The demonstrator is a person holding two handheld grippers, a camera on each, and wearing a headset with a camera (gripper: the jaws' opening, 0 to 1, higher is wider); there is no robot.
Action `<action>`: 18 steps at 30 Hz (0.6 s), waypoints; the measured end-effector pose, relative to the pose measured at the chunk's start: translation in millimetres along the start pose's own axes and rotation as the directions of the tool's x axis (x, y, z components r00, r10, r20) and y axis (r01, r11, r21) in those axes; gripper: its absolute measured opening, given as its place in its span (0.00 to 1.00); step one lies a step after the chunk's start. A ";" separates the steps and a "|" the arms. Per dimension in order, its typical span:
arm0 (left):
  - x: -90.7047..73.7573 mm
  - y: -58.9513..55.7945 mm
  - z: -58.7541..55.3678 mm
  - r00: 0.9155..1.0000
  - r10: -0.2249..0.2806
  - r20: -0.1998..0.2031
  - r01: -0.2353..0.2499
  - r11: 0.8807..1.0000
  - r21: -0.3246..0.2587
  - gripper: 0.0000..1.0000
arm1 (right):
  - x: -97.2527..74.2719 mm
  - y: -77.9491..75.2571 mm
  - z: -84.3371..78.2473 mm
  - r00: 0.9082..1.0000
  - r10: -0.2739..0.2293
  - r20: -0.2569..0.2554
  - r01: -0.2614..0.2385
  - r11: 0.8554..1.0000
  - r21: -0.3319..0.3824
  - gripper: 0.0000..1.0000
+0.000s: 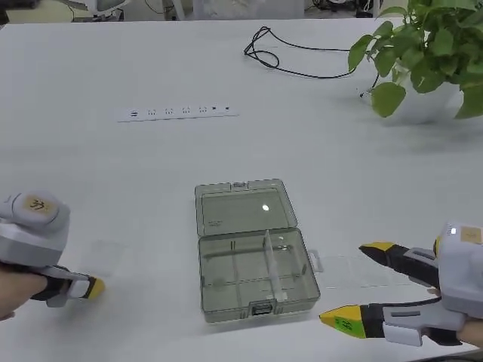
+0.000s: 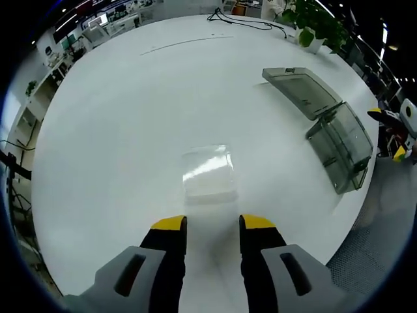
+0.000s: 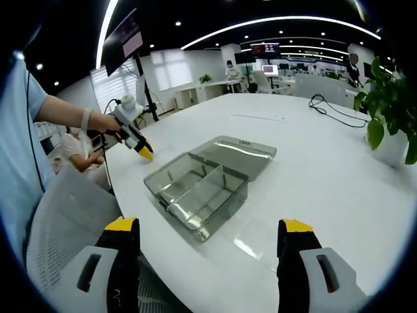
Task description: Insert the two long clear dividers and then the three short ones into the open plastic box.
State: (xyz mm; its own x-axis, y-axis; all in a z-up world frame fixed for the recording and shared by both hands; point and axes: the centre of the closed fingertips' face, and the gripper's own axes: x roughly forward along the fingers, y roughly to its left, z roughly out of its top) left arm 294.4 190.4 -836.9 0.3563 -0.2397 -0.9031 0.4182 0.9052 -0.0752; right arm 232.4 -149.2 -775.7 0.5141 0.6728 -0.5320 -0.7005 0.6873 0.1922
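Smoky translucent box [image 1: 226, 268] lies lid-open; left gripper [image 2: 213, 225] and right gripper [image 3: 208, 226] both gape, empty.

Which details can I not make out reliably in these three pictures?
- Head view: how many dividers stand in the box; clear on clear, the edges blend.
- Left gripper view: the clear piece ahead of the left claw; one sheet or a stack, too transparent.
- Head view: the marking on the lid; too small.
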 end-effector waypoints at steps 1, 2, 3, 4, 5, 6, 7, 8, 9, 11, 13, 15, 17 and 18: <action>-1.1 -0.2 0.0 1.000 -0.003 0.005 0.003 1.000 -0.007 0.30 | 0.5 0.4 -0.8 1.000 0.002 -0.005 -0.002 1.000 0.004 0.87; -2.0 -0.1 0.6 1.000 -0.003 0.013 0.003 1.000 -0.014 0.30 | 0.6 0.5 -0.4 1.000 0.003 -0.005 -0.003 1.000 0.005 0.87; -2.9 -1.2 1.6 1.000 -0.010 0.023 0.011 1.000 -0.025 0.30 | 0.7 0.7 -0.3 1.000 0.004 -0.006 -0.003 1.000 0.006 0.87; -4.3 -3.2 2.8 0.999 -0.021 0.036 0.023 0.999 -0.043 0.30 | 1.0 1.0 -0.1 1.000 0.005 -0.009 -0.005 1.000 0.010 0.87; -5.5 -4.7 4.4 0.998 -0.029 0.049 0.032 0.998 -0.058 0.30 | 1.2 1.1 0.1 1.000 0.005 -0.011 -0.005 1.000 0.015 0.87; -7.6 -7.3 7.2 0.996 -0.042 0.073 0.047 0.996 -0.075 0.30 | 1.5 0.9 0.7 1.000 0.007 -0.011 -0.007 1.000 0.019 0.87; -8.8 -10.0 9.4 0.994 -0.054 0.092 0.062 0.994 -0.087 0.30 | 1.8 0.5 1.3 1.000 0.006 -0.009 -0.006 1.000 0.022 0.87; -10.5 -12.9 9.6 0.993 -0.065 0.102 0.075 0.992 -0.102 0.30 | 2.4 0.9 2.3 1.000 0.007 -0.011 -0.006 0.999 0.031 0.87; -11.5 -14.6 9.1 0.992 -0.070 0.106 0.082 0.990 -0.113 0.30 | 3.2 1.3 2.8 1.000 0.008 -0.015 -0.008 0.999 0.038 0.86; -12.9 -19.6 11.9 0.987 -0.086 0.136 0.106 0.984 -0.142 0.30 | 4.9 2.0 3.2 1.000 0.009 -0.029 -0.007 0.998 0.064 0.84; -15.2 -28.0 14.9 0.979 -0.113 0.169 0.142 0.976 -0.168 0.30 | 6.0 3.0 6.0 1.000 0.011 -0.027 -0.009 0.997 0.074 0.84; -17.9 -35.8 18.0 0.971 -0.132 0.198 0.168 0.970 -0.176 0.30 | 7.6 3.2 8.1 0.999 0.010 -0.035 -0.007 0.996 0.086 0.82; -21.1 -44.5 21.8 0.962 -0.150 0.229 0.194 0.964 -0.181 0.30 | 9.5 3.6 9.5 0.999 0.018 -0.050 -0.012 0.994 0.105 0.81; -22.6 -48.6 24.1 0.956 -0.160 0.248 0.210 0.959 -0.191 0.30 | 9.9 3.8 11.4 0.999 0.016 -0.049 -0.011 0.994 0.106 0.80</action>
State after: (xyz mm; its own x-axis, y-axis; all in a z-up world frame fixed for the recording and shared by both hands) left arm 286.2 143.4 -802.7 0.4805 -0.4605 -0.7464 0.3162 0.8848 -0.3423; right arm 240.5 -136.8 -770.9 0.4776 0.6695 -0.5688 -0.6500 0.7049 0.2839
